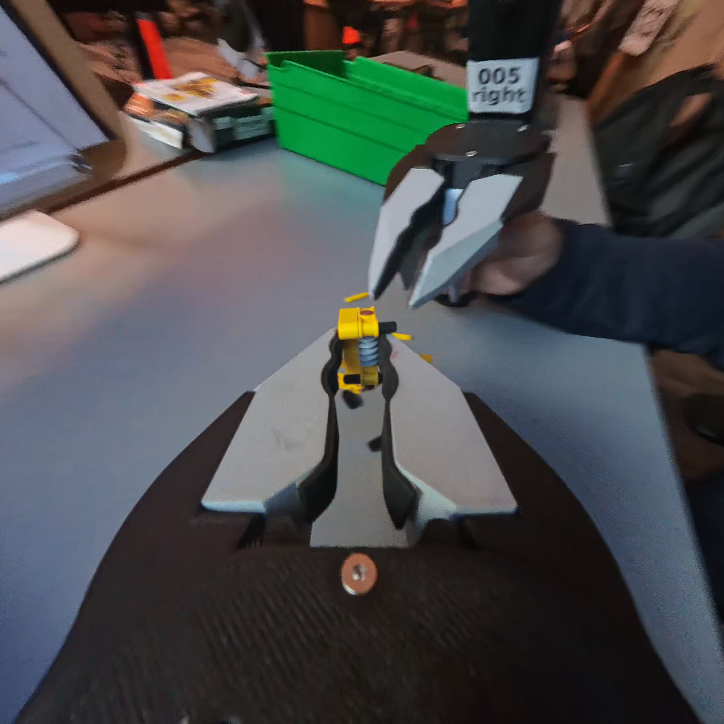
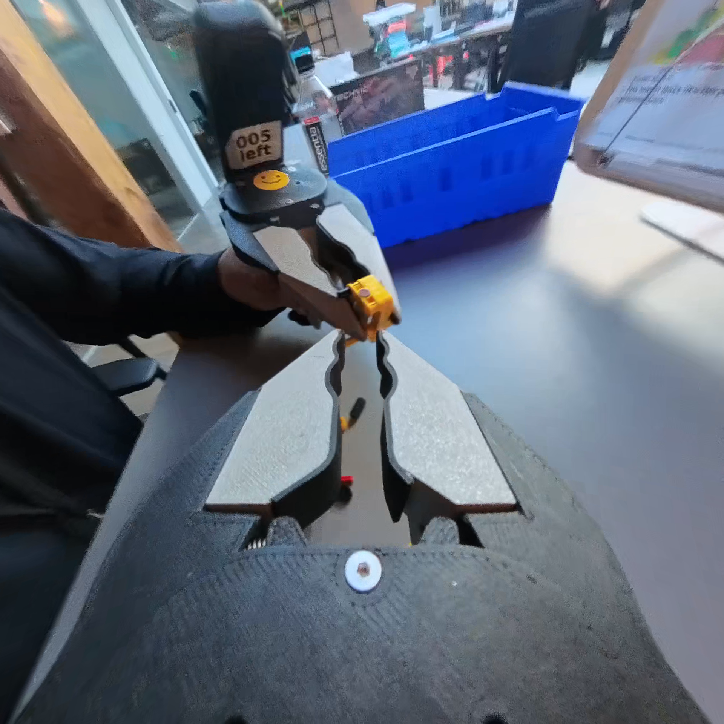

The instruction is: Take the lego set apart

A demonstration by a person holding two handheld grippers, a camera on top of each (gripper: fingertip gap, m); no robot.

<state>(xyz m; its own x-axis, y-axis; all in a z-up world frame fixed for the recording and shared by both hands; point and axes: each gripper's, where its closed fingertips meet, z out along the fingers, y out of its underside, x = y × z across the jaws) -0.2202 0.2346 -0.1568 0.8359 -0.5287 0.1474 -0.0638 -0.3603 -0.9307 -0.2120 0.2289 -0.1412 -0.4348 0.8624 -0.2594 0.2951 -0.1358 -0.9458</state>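
Observation:
A small yellow lego assembly [image 1: 357, 344] with a grey spring and black pins is pinched upright between my left gripper's fingers. My left gripper [image 1: 360, 346] is shut on it above the grey table [image 1: 196, 313]. It also shows in the right wrist view [image 2: 376, 325], holding the yellow assembly [image 2: 370, 299]. My right gripper [image 1: 395, 299] points down just above and to the right of the assembly, jaws a little apart and empty. In its own view my right gripper [image 2: 360, 339] has its tips just under the assembly.
Loose yellow bits [image 1: 356, 297] and black pins [image 1: 351, 400] lie on the table, as do a black pin [image 2: 355, 409] and a red piece [image 2: 346, 480]. A green bin [image 1: 352, 117] and stacked books [image 1: 196, 109] stand far back. A blue bin [image 2: 450, 176] and a bottle [image 2: 313, 117] show too.

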